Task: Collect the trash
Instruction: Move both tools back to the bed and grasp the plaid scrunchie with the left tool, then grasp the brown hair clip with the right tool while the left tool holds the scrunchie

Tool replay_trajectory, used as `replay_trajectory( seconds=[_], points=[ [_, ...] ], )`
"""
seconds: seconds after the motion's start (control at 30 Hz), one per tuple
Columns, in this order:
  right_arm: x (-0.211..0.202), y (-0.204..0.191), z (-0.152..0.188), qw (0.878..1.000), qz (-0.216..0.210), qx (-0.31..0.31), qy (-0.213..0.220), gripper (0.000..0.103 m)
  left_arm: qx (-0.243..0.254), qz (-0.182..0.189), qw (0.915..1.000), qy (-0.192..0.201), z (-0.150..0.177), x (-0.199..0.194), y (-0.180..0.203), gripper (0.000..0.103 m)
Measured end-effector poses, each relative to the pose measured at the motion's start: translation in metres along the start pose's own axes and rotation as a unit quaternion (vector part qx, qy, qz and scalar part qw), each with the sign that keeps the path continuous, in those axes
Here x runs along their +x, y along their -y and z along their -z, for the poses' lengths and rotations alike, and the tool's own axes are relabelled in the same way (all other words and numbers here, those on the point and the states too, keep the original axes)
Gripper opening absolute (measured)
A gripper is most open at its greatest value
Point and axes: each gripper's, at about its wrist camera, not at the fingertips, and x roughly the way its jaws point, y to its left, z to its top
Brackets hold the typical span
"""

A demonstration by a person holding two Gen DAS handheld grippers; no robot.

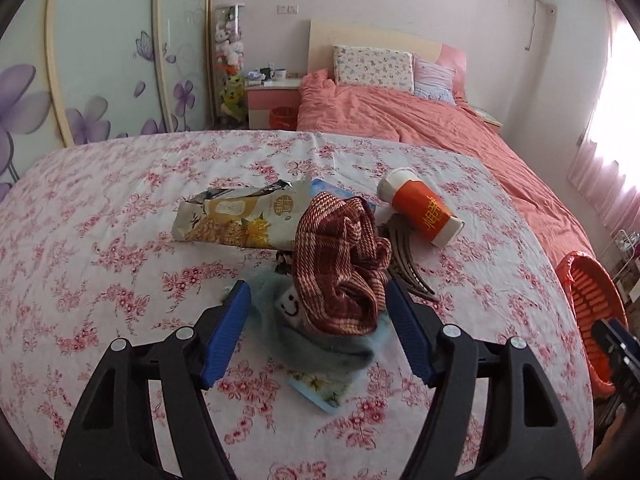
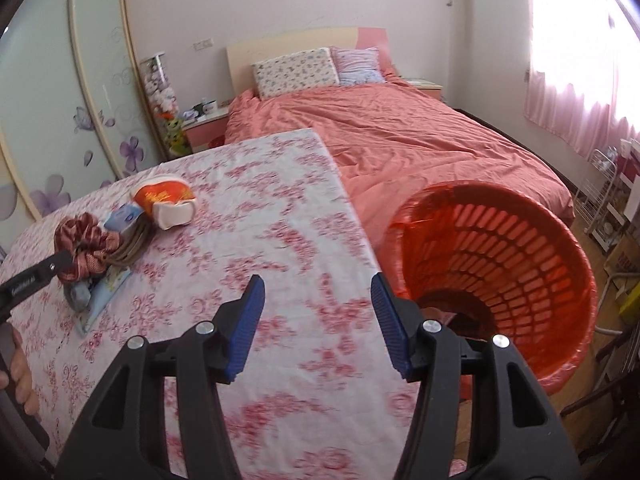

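Both jaws stand apart on each gripper, with nothing pinched between the blue pads.

Left wrist view: the left gripper [image 1: 318,320] hangs over a table [image 1: 100,208] draped in a pink floral cloth, its fingers either side of a heap of clutter, not touching it. At the heap's middle sits a bunched red plaid cloth [image 1: 340,264] on a grey sock [image 1: 320,344] with a smiley patch, which lies across a pale blue packet [image 1: 320,394]. Behind them lies an opened snack wrapper [image 1: 236,220]. To the right, an orange-and-white cup [image 1: 422,212] lies on its side, near a dark hair clip [image 1: 404,256]. An orange basket [image 1: 592,300] shows past the table's right edge, with a bed [image 1: 420,120] beyond.

Right wrist view: the right gripper [image 2: 318,320] hovers over bare floral cloth near the table's [image 2: 280,208] right edge. The basket [image 2: 500,248], lined with orange plastic, stands just beside that edge, below the tabletop; something dark lies at its bottom, too dim to identify. The cup [image 2: 166,200] and plaid cloth [image 2: 86,248] lie well to the left, where the left gripper's black arm and a hand [image 2: 18,372] enter the picture.
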Motion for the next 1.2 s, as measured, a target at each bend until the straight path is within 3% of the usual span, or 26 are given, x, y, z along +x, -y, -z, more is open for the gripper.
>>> replay_trajectory(
  seconds=[0.07,0.13,0.2,0.3,0.6,0.83,1.2],
  points=[
    [0.004,-0.011,-0.001,1.0,-0.007,-0.006,-0.005,0.055,-0.001,0.006,1.0,-0.007,-0.003,0.007,0.001,0.06],
    [0.009,-0.022,-0.002,1.0,-0.011,-0.013,-0.008,0.055,-0.002,0.007,0.9999,-0.012,-0.006,0.013,0.002,0.047],
    [0.013,-0.033,-0.003,1.0,-0.015,-0.019,-0.011,0.055,-0.004,0.016,0.9997,-0.017,-0.006,0.016,0.0,0.02],
    [0.017,-0.049,-0.004,0.999,-0.024,-0.03,-0.015,0.055,-0.006,0.031,0.9995,-0.009,-0.005,0.009,-0.009,0.015],
    [0.03,-0.104,-0.007,0.996,-0.063,-0.058,-0.028,0.055,-0.019,0.041,0.9988,0.015,0.014,-0.03,-0.065,0.014],
    [0.034,-0.138,-0.011,0.994,-0.079,-0.073,-0.03,0.052,-0.067,-0.007,0.9976,0.015,0.008,-0.024,-0.122,0.014],
    [0.067,-0.176,-0.036,0.992,-0.099,-0.054,-0.053,0.049,-0.078,-0.064,0.9948,-0.015,0.016,0.004,-0.167,0.014]
  ],
)
